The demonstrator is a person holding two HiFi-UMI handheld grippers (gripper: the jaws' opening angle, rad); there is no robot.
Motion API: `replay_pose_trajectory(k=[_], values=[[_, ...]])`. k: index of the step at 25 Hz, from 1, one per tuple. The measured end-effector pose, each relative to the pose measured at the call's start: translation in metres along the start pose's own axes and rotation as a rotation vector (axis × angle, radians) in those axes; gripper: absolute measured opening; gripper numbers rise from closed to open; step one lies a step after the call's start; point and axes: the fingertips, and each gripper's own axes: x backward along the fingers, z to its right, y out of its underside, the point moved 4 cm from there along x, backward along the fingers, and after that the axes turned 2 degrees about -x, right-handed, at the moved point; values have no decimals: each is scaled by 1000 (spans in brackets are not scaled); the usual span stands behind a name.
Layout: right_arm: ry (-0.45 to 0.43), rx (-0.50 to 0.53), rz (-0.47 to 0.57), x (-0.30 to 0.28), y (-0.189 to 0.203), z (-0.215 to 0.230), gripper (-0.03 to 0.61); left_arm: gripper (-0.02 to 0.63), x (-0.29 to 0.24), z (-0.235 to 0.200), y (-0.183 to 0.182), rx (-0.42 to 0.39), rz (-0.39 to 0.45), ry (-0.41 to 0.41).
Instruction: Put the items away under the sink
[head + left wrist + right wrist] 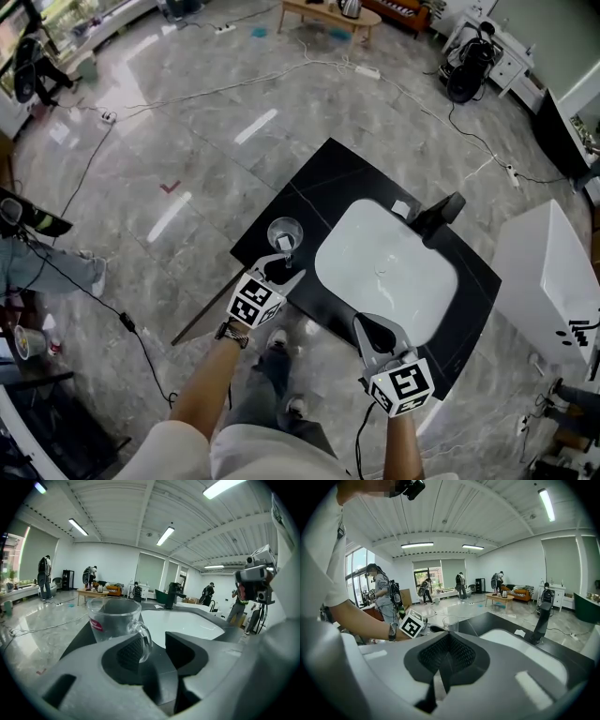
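A clear glass mug (pixel 284 232) with a red label stands on the left corner of the black countertop (pixel 319 183). My left gripper (pixel 279 267) is open right in front of it. In the left gripper view the mug (pixel 112 618) fills the near field, and its handle (pixel 143 639) reaches in between the parted jaws, close to the left pad, with a gap to the right one. My right gripper (pixel 373 330) is shut and empty, hovering at the counter's front edge beside the white sink basin (pixel 389 272). From the right gripper view the mug (pixel 451 623) is small and further off.
A black faucet (pixel 441 214) rises at the sink's far side with a small white piece (pixel 401 208) next to it. A white cabinet (pixel 548 281) stands to the right. Cables (pixel 131 328) trail over the grey floor. My feet (pixel 277 342) are below the counter's front. Several people stand in the background.
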Motion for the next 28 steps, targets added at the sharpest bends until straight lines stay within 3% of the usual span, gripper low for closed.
replay_pose_trajectory(k=[6,12,14,28], values=[[18,-21,-8,2,7,7,8,149,-12,3,-2,-9,12,20],[28,-33,-9,7,10,8,8,19,-12,-6,-2,-3,16,-45],[31,-37,-6,9,11,8,8,20,-11,-6,-2,-7,18,-41],[37,-36,39,29,3,-4,8,11,31,47,-23,-2,187,157]])
